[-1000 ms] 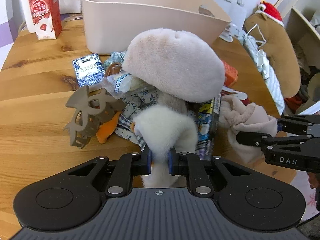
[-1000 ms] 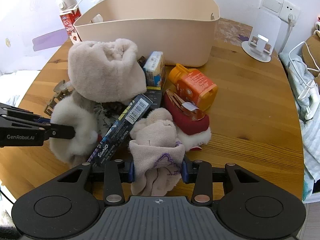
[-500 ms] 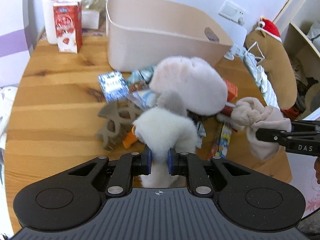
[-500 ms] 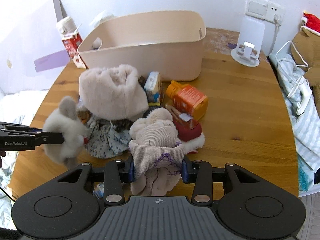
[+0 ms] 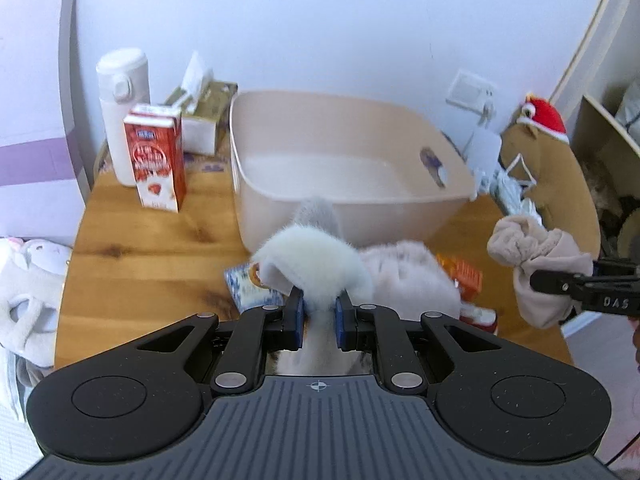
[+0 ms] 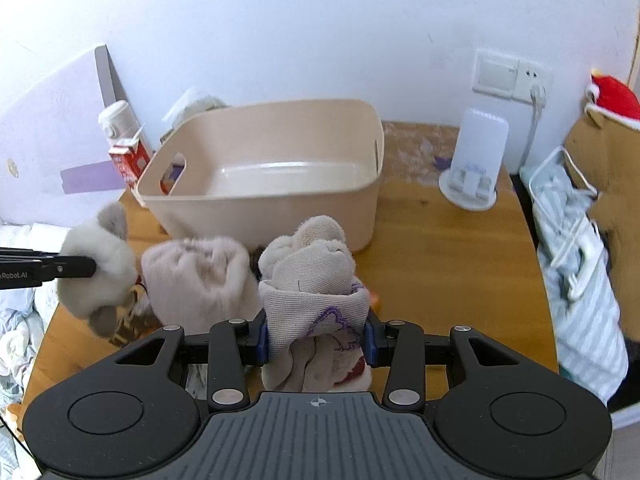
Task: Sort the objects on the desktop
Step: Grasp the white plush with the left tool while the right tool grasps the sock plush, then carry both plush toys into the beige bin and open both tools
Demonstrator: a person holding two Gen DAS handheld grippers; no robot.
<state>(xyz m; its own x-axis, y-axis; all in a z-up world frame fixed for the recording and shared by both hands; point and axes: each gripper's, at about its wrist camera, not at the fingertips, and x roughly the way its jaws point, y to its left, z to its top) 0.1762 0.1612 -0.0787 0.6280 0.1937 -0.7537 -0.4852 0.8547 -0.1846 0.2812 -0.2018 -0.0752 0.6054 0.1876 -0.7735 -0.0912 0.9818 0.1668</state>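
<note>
My left gripper [image 5: 319,312] is shut on a white fluffy earmuff-like plush piece [image 5: 316,264], held above the table in front of the beige bin [image 5: 452,200]. The same plush piece [image 6: 96,272] hangs at the left of the right wrist view. My right gripper [image 6: 316,340] is shut on a beige rolled sock bundle [image 6: 316,280] with purple stitching, also lifted; the bundle [image 5: 536,256] shows at the right of the left wrist view. A pale pink fluffy hat [image 6: 200,280] lies on the wooden table [image 6: 440,260] below, among small packets. The beige bin [image 6: 280,208] looks empty.
A red milk carton [image 5: 156,160], a white bottle [image 5: 122,112] and a tissue box [image 5: 204,120] stand left of the bin. A white stand [image 6: 474,164] sits at the back right. An orange packet [image 5: 464,276] and a blue packet [image 5: 248,288] lie near the hat.
Both grippers have risen with their loads, the plush piece and the sock bundle coming up off the pile. The bin's inside now shows in both views.
</note>
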